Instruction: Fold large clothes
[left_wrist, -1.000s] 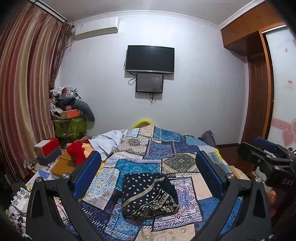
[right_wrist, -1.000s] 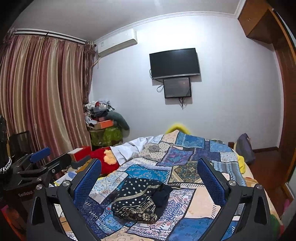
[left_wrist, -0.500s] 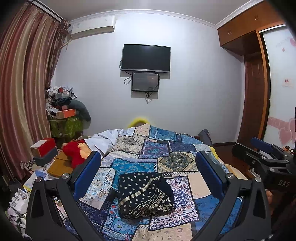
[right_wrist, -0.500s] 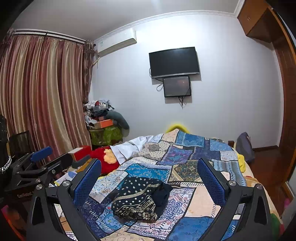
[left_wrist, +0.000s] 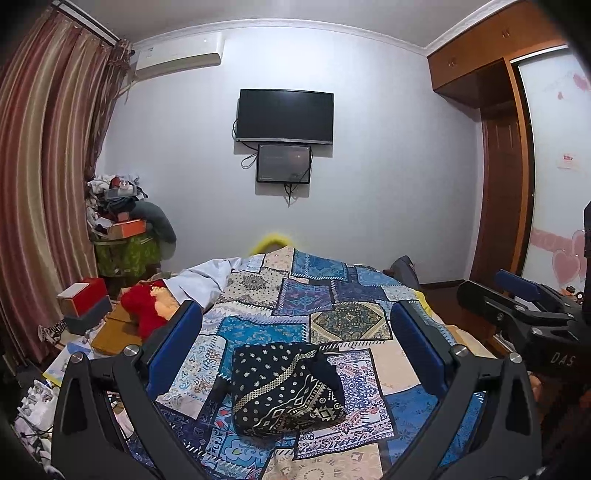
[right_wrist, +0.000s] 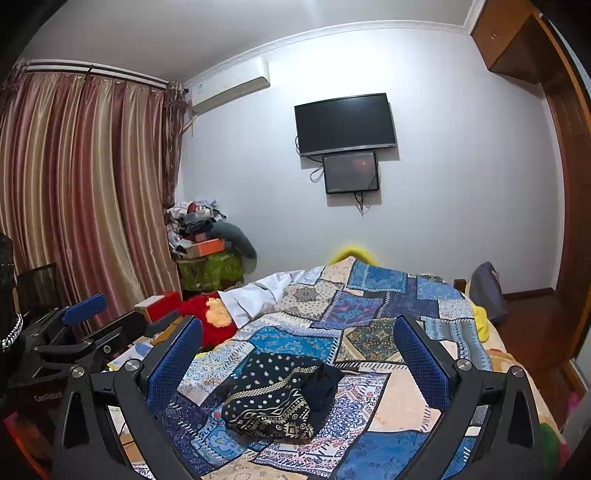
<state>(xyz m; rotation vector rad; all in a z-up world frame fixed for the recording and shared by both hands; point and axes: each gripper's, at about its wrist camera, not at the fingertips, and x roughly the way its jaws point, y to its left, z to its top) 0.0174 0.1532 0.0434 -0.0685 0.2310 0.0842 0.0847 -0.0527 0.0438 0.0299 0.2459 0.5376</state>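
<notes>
A black garment with white dots and a gold pattern (left_wrist: 284, 387) lies folded into a small bundle on the patchwork bedspread (left_wrist: 332, 295); the same garment (right_wrist: 273, 398) shows in the right wrist view. My left gripper (left_wrist: 295, 343) hangs open above and in front of it, holding nothing. My right gripper (right_wrist: 297, 350) is open too and also clear of the cloth. The right gripper (left_wrist: 524, 306) appears at the right edge of the left wrist view, and the left gripper (right_wrist: 74, 325) at the left edge of the right wrist view.
A red plush toy (left_wrist: 142, 306) and a white cloth (left_wrist: 207, 277) lie at the bed's left side. Boxes (left_wrist: 85, 302) and clutter stand by the curtain (left_wrist: 44, 184). A TV (left_wrist: 284, 116) hangs on the far wall; a wardrobe (left_wrist: 509, 166) stands at right.
Both grippers drifted slightly, so the view shifted a little and the garment sits marginally lower and nearer. The garment itself has not moved; both grippers stayed open.
</notes>
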